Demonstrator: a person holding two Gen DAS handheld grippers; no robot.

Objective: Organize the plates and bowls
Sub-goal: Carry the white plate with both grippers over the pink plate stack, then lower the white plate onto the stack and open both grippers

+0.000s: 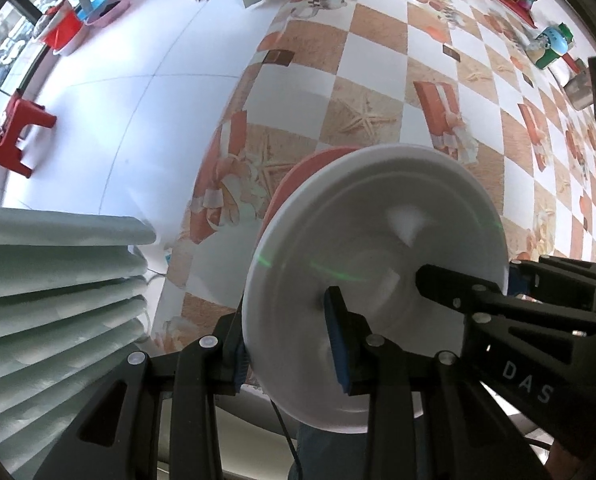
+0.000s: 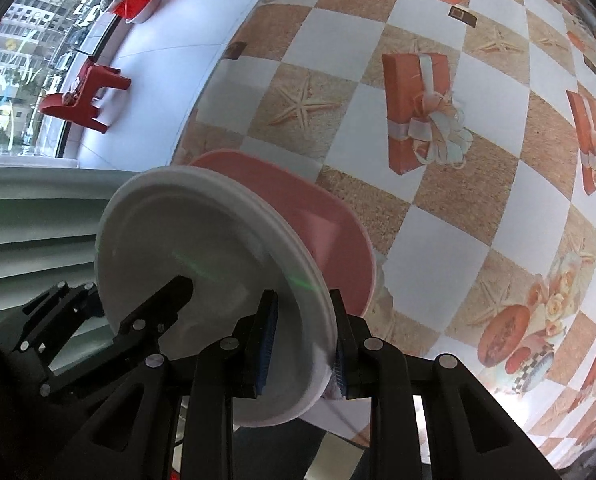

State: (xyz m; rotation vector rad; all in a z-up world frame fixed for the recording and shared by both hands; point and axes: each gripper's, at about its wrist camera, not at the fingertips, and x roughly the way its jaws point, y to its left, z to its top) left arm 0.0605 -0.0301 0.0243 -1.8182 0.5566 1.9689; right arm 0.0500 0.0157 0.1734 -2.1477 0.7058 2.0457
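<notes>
Left wrist, white plate (image 1: 378,240) stacked on pink plate (image 1: 298,176)

A white plate (image 1: 378,264) stands on edge against a pink plate (image 2: 330,224), above the checkered table.

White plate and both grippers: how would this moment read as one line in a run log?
left gripper: shut on white plate | right gripper: shut on white plate | pink plate: behind it | rack: beside

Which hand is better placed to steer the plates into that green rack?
Left, probably. Both grippers clamp the white plate with the pink plate behind it, but the left gripper holds the edge nearer the green rack; the right gripper holds the far edge.
</notes>
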